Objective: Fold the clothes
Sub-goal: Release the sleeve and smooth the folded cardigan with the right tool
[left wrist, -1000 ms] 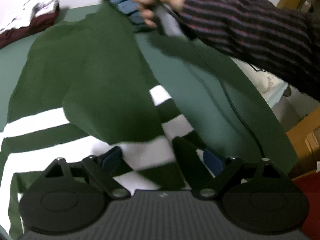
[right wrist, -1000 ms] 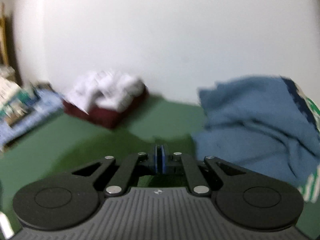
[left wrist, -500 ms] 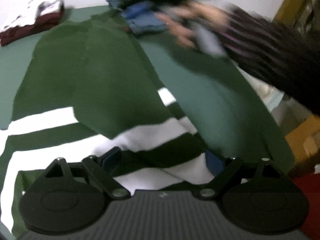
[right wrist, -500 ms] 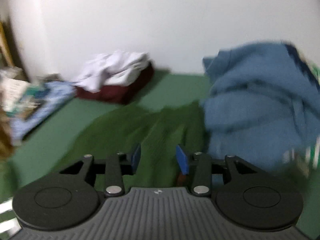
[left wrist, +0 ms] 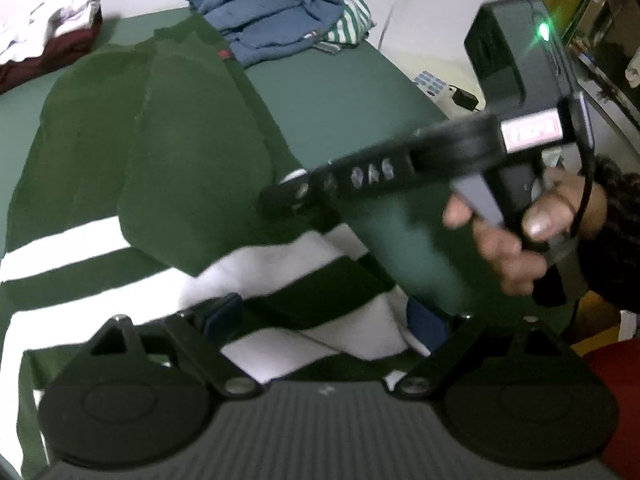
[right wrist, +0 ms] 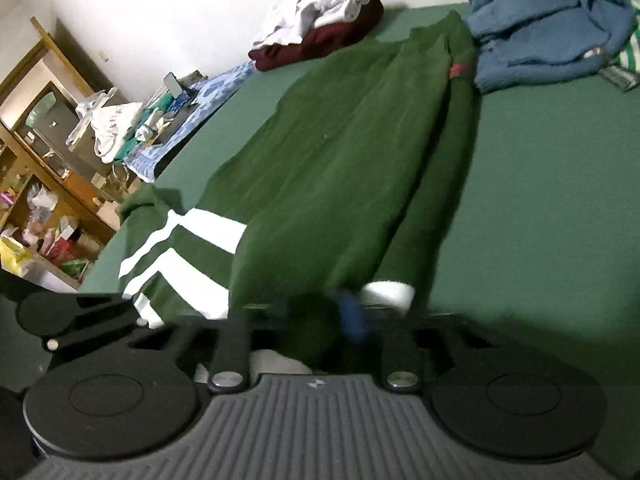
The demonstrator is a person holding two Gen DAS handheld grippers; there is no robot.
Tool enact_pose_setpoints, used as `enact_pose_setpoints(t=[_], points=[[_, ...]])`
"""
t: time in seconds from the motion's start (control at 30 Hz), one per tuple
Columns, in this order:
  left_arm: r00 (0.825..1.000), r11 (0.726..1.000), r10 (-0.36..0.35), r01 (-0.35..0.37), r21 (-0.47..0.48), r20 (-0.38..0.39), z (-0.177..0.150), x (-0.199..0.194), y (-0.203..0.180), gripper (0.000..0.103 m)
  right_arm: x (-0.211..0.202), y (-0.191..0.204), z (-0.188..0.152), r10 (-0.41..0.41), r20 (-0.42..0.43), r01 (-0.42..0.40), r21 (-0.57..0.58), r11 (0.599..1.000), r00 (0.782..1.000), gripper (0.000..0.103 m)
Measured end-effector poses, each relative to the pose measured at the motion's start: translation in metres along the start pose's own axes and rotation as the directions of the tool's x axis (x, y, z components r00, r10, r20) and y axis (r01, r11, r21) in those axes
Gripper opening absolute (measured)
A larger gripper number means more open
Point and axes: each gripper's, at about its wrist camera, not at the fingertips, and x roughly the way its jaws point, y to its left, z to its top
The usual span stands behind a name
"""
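So the green sweater (right wrist: 344,152) with white stripes lies spread along the green bed cover (right wrist: 540,208), its collar toward the far wall and its striped hem near you. One sleeve already lies folded in over the body, running from the shoulder down toward the hem, so the fold is begun but far from finished, as I judge it. Your right gripper (right wrist: 340,320) sits low at the near edge of that sleeve with its jaws drawn together; green fabric and a white cuff bunch right at the blue pads, so it looks clenched on the sweater, though blur hides the exact contact. Your left gripper (left wrist: 324,316) hangs over the striped hem with its fingers spread wide, cloth beneath and between them but nothing pinched. The other side and the lengthwise fold still look undone. Beyond the collar, a blue garment pile (right wrist: 548,28) touches the sweater's far right shoulder, and a maroon and white stack (right wrist: 320,28) sits far left.
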Motion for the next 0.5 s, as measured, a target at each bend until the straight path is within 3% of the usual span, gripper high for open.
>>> enact_pose_setpoints(t=[0.07, 0.17, 0.3, 0.37, 0.4, 0.43, 0.5], points=[[1.000, 1.000, 0.011, -0.011, 0.002, -0.001, -0.002, -0.001, -0.003, 0.089, -0.008, -0.007, 0.002, -0.024, 0.031, 0.024, 0.022, 0.999, 0.999, 0.003], [1.000, 0.999, 0.027, -0.027, -0.022, 0.013, -0.006, -0.006, -0.001, 0.089, -0.014, -0.017, -0.004, -0.061, 0.013, 0.061, 0.051, 0.997, 0.998, 0.007], [0.998, 0.995, 0.059, -0.056, -0.079, 0.033, -0.011, -0.018, 0.009, 0.089, -0.013, -0.014, -0.015, 0.029, -0.028, -0.026, 0.114, 0.993, 0.999, 0.053], [0.996, 0.990, 0.081, -0.076, -0.119, 0.033, -0.017, -0.024, 0.017, 0.089, -0.009, -0.004, -0.021, 0.018, -0.037, -0.015, 0.081, 0.997, 0.999, 0.047], [0.995, 0.986, 0.092, -0.087, -0.141, 0.029, -0.021, -0.027, 0.022, 0.089, -0.008, -0.001, -0.024, -0.001, -0.041, 0.003, 0.048, 0.999, 0.999, 0.022], [0.994, 0.982, 0.103, -0.098, -0.164, 0.025, -0.025, -0.030, 0.027, 0.089, -0.008, 0.001, -0.025, -0.025, -0.039, 0.026, 0.019, 0.999, 0.999, 0.005], [0.992, 0.972, 0.124, -0.118, -0.202, 0.016, -0.033, -0.037, 0.036, 0.089, -0.013, -0.001, -0.024, -0.041, -0.033, 0.042, 0.012, 0.999, 0.999, 0.003]])
